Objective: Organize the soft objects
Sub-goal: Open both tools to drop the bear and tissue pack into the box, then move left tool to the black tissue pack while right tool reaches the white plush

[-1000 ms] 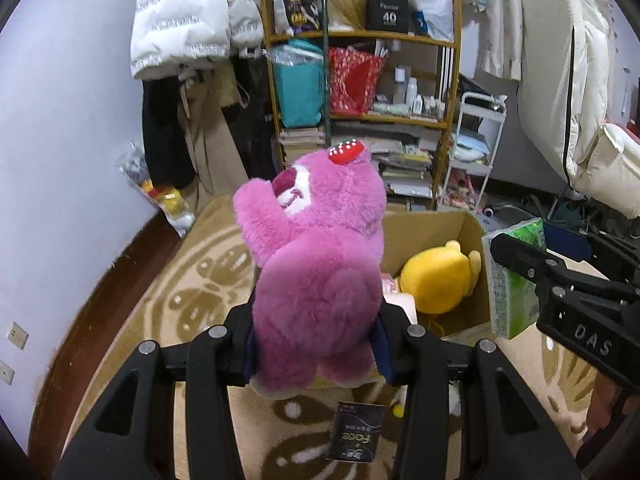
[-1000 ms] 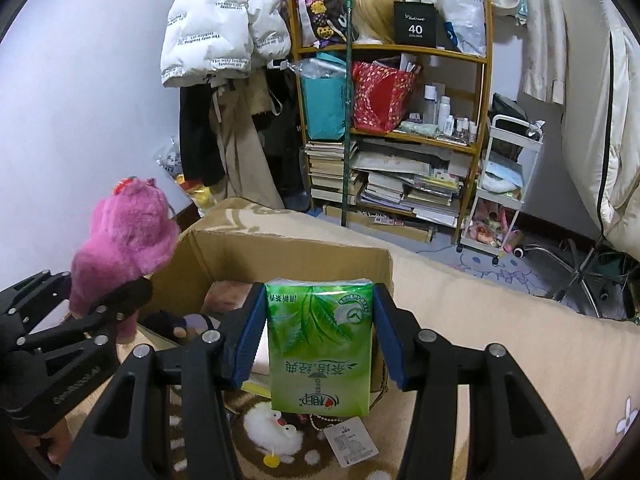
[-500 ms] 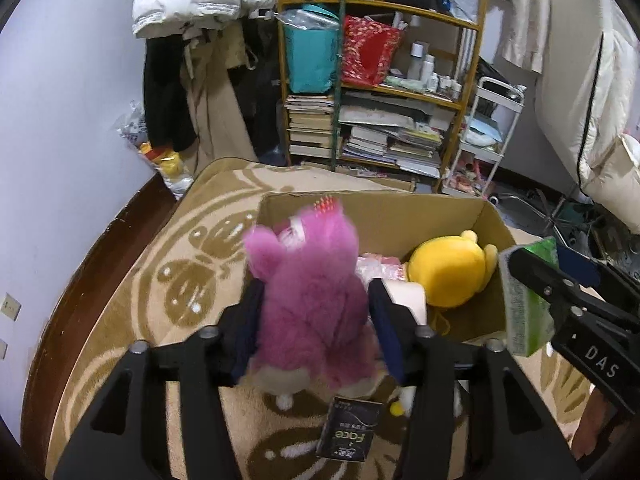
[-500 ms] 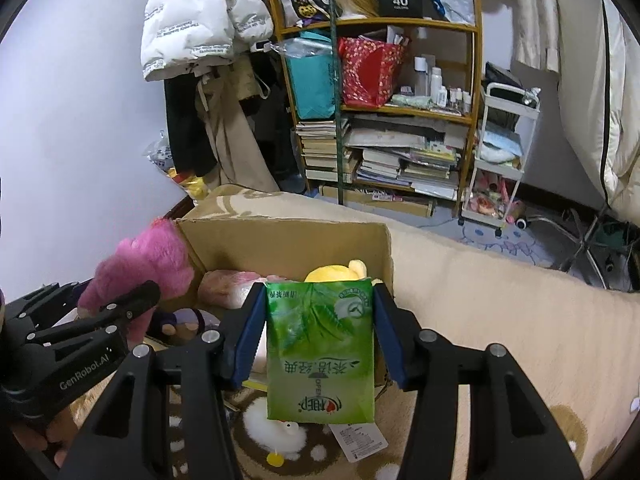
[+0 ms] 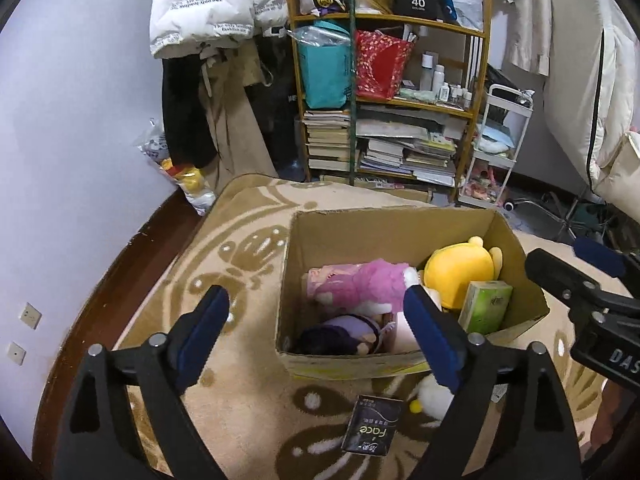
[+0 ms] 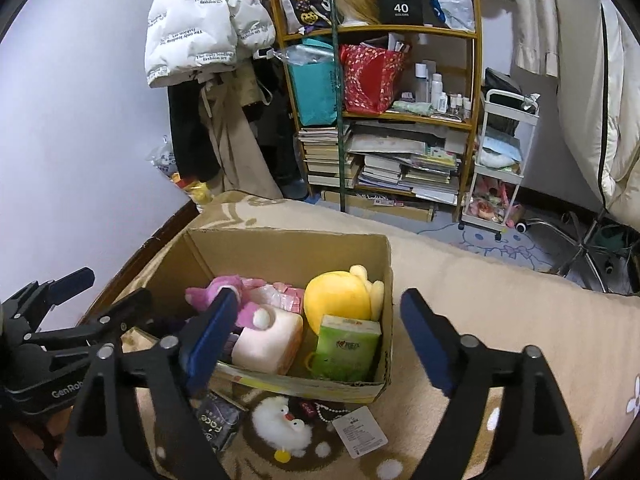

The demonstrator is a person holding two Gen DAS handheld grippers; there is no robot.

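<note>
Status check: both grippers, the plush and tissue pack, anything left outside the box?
Left gripper open, right gripper open. Pink plush and green tissue pack in cardboard box. White duck plush and black Face pack on the rug.

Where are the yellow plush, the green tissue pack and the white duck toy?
yellow plush (image 6: 340, 296), right wrist view, its round back.
green tissue pack (image 6: 346, 350), right wrist view, front face.
white duck toy (image 6: 280, 426), right wrist view, fluffy body.
</note>
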